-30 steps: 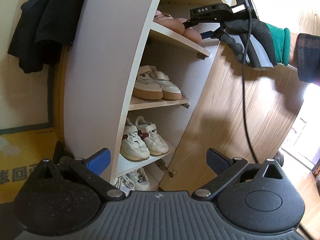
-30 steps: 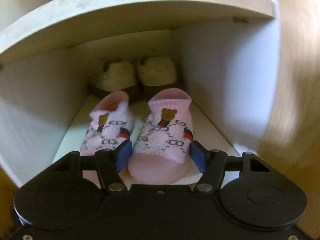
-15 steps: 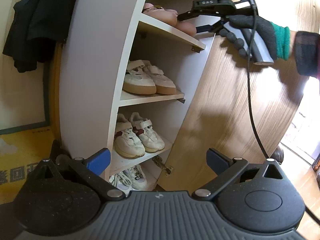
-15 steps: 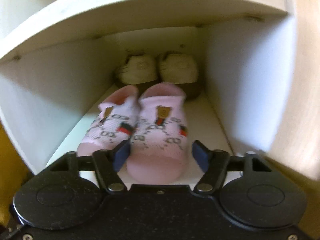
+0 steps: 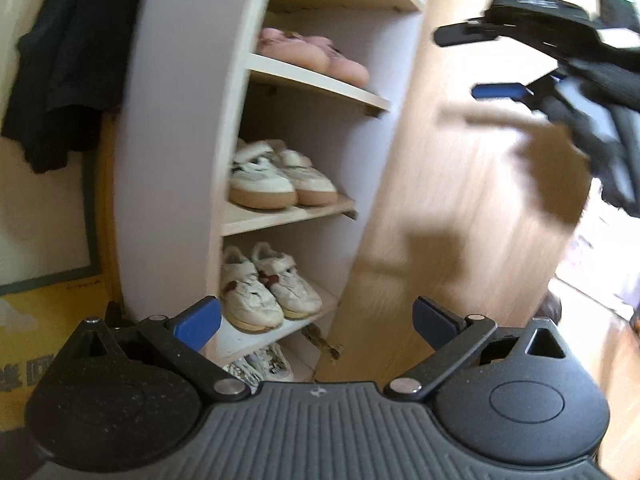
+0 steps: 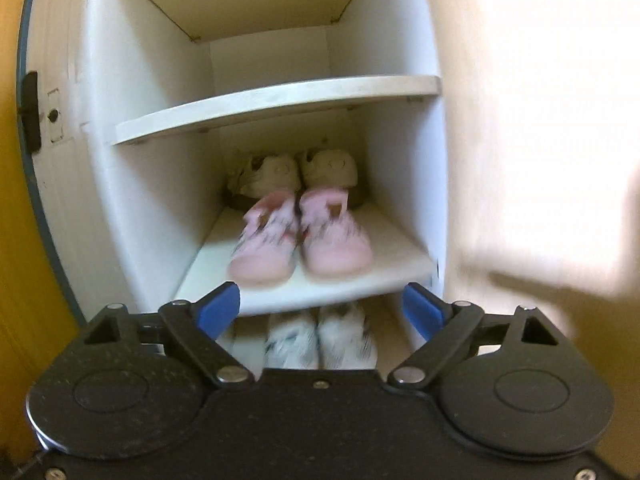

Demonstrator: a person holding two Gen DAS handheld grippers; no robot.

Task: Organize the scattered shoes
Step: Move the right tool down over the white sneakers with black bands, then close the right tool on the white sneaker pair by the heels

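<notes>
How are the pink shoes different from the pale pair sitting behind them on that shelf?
The pink shoes are pink and sit at the shelf's front; the pale pair is off-white with dark soles, set at the back, partly hidden. Both stand side by side, toes facing out, on the same shelf.

Dark printed characters, cut off at the frame's left edge and too partial to read, mark the yellow mat (image 5: 44, 344) on the floor; no other lettering is legible.
</notes>
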